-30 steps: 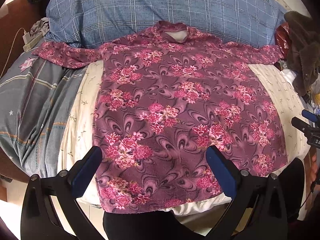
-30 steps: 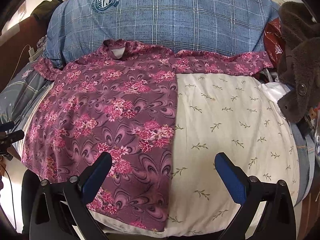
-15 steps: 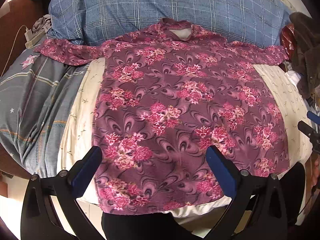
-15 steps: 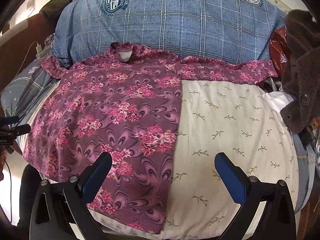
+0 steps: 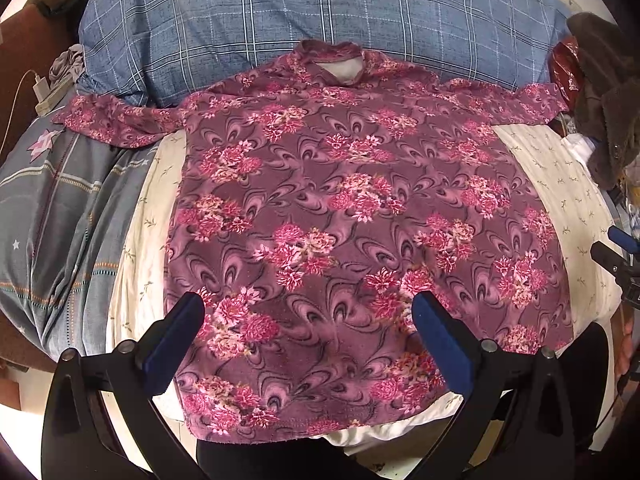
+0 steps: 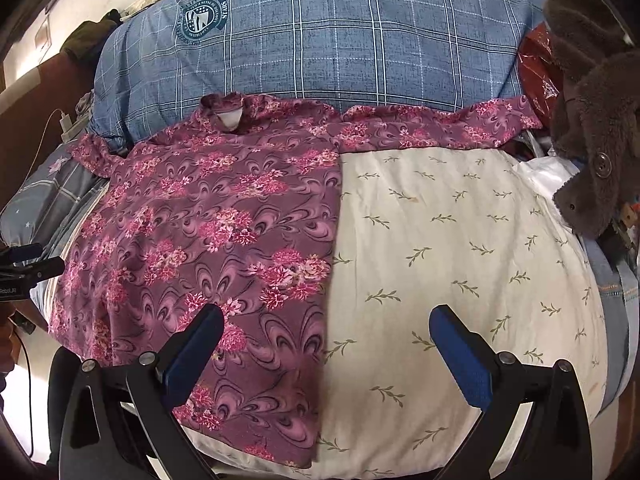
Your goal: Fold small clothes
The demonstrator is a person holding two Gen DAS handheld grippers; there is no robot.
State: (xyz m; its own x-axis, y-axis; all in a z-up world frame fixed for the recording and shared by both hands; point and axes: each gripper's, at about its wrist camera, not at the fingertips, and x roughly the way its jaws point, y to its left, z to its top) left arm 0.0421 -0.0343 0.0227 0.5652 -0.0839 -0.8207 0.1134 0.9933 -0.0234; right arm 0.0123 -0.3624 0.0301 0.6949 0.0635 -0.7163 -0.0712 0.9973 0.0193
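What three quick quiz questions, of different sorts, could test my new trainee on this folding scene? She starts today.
1. True or false: the left gripper is shut on the purple floral long-sleeved top.
2. The top's collar rests against: A) the blue plaid pillow; B) the brown fuzzy garment; C) the floor.
3. Fill in: the right gripper hovers with its jaws ____ over the top's side edge and the cream leaf-print sheet.

Key: 1 false; 2 A; 3 open.
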